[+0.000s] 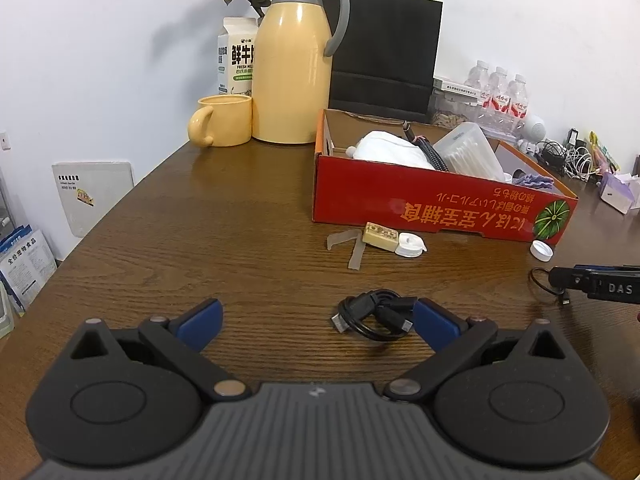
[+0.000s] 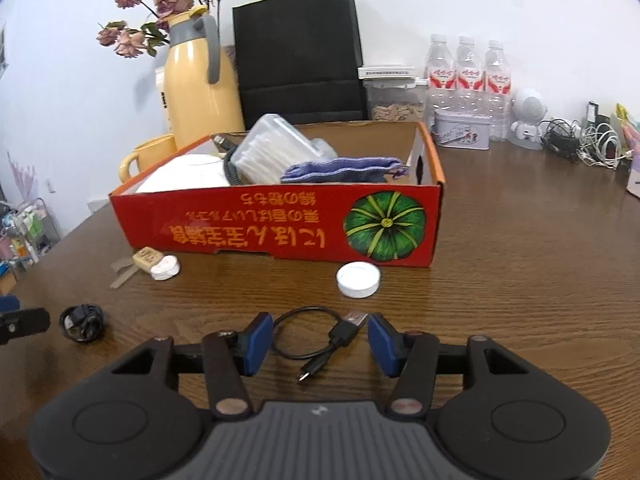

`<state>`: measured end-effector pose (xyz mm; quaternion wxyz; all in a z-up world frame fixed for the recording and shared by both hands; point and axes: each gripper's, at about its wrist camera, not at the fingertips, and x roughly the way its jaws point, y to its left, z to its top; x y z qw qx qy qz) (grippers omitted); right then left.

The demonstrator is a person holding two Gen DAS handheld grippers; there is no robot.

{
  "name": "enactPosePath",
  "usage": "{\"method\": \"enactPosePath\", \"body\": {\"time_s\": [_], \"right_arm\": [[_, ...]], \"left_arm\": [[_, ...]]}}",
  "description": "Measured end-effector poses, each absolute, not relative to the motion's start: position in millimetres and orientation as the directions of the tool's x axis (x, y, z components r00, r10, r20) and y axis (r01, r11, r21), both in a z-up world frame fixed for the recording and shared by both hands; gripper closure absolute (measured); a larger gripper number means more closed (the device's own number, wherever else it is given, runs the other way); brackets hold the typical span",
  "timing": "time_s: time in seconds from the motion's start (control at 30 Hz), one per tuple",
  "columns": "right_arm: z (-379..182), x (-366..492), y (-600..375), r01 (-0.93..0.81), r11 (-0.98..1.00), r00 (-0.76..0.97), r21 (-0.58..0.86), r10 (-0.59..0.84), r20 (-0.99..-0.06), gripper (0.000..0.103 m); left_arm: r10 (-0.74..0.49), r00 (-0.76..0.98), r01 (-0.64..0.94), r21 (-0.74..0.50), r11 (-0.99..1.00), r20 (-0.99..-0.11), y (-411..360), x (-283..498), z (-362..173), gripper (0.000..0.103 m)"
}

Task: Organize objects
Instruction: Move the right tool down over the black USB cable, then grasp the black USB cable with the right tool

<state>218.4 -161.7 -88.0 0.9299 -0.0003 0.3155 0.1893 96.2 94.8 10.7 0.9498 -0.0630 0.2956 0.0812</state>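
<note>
A red cardboard box [image 1: 420, 204] [image 2: 260, 224] stands on the wooden table, holding a white cloth, a clear tub of cotton swabs and a purple cloth. My left gripper [image 1: 318, 322] is open wide, low over the table. A coiled black cable [image 1: 376, 316] [image 2: 82, 322] lies just inside its right pad. My right gripper [image 2: 320, 344] is open around a short black USB cable [image 2: 316, 354]; its pads stand on either side without pressing. In front of the box lie a white cap [image 2: 358, 279], a small tan box [image 1: 380, 236] and a white tape roll [image 1: 410, 245].
A yellow thermos jug [image 1: 292, 72], a yellow mug [image 1: 224, 126], a milk carton and a black paper bag [image 1: 384, 48] stand behind the box. Water bottles [image 2: 464, 68], a tin [image 2: 462, 128] and tangled chargers [image 2: 580, 144] line the back right. The table edge runs along the left.
</note>
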Motion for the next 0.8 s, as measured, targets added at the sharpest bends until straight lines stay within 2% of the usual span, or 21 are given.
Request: {"method": "enactPosePath", "body": {"time_s": [0.07, 0.23, 0.5, 0.8], "right_arm": [[-90, 222, -159, -0.341, 0.934, 0.727, 0.107, 0.334, -0.600, 0.070], [-95, 225, -155, -0.333, 0.941, 0.728, 0.067, 0.302, -0.615, 0.088], [-97, 220, -154, -0.362, 0.931, 0.744, 0.052, 0.322, -0.586, 0.088], [-87, 205, -158, -0.387, 0.920, 0.793, 0.063, 0.367, -0.487, 0.088]], "left_arm": [[0.115, 0.811, -0.190, -0.073, 0.979, -0.573, 95, 97, 11, 0.000], [0.109, 0.807, -0.185, -0.074, 0.980, -0.581, 95, 98, 9, 0.000], [0.099, 0.797, -0.166, -0.058, 0.984, -0.596, 90, 103, 4, 0.000], [0.085, 0.773, -0.114, -0.006, 0.993, -0.628, 75, 125, -4, 0.000]]}}
